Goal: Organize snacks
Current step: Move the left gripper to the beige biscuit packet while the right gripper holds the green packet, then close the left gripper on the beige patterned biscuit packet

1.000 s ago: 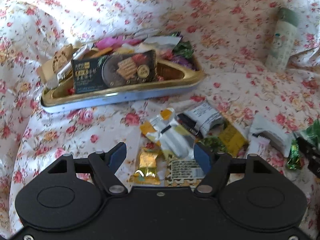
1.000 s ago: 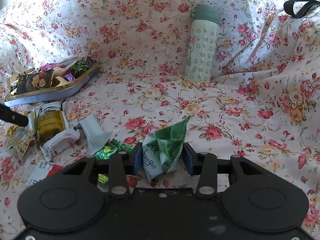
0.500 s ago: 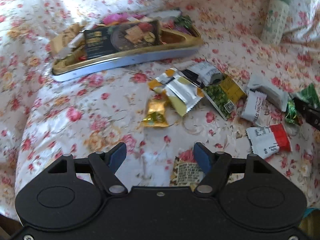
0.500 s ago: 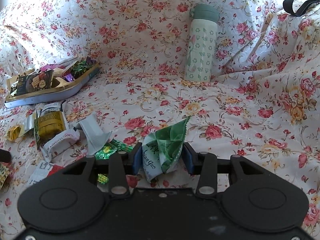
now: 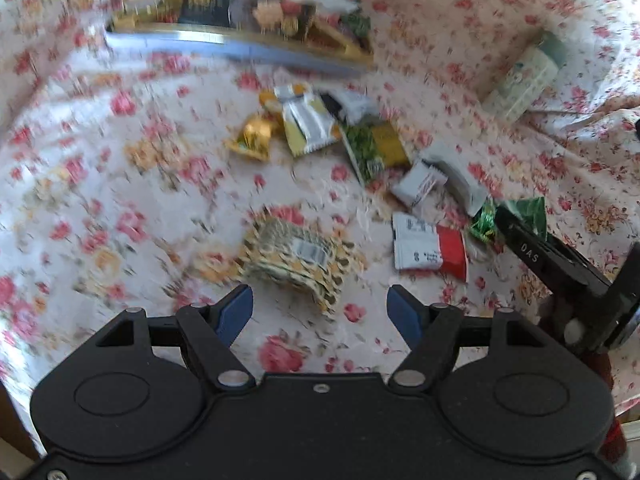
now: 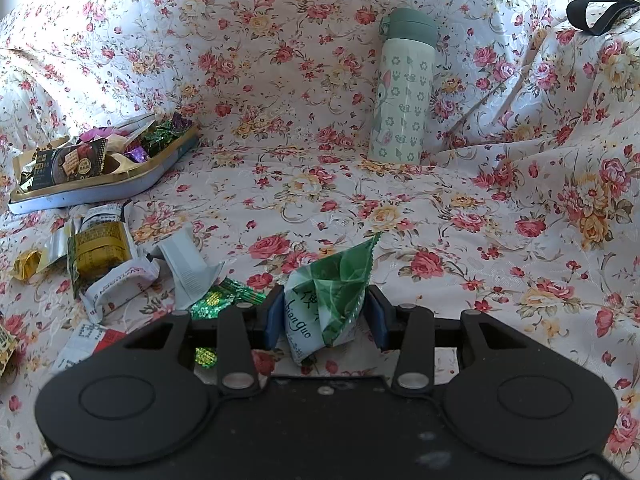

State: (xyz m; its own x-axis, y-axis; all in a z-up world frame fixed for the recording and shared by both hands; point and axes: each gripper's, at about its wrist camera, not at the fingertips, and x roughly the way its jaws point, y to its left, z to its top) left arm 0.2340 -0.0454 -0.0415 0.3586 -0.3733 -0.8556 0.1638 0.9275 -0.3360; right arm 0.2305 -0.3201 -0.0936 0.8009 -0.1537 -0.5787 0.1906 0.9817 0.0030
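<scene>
left claw (image 5: 320,312) pulled back, apart, patterned packet (image 5: 296,258) just ahead; right claw (image 6: 325,318) clamped on green packet (image 6: 332,292).

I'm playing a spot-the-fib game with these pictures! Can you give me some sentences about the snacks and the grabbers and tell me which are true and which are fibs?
1. The right gripper squeezes a green-and-white crinkly snack packet. True.
2. The left gripper holds a snack. False: it is open, with nothing between its fingers.
3. The pale green patterned drink bottle lies flat in the right wrist view. False: it stands upright.
4. The gold tray with a blue outer wall has snacks in it. True.
5. The red-and-white wrapped snack is in the tray. False: it lies on the flowered cloth.
</scene>
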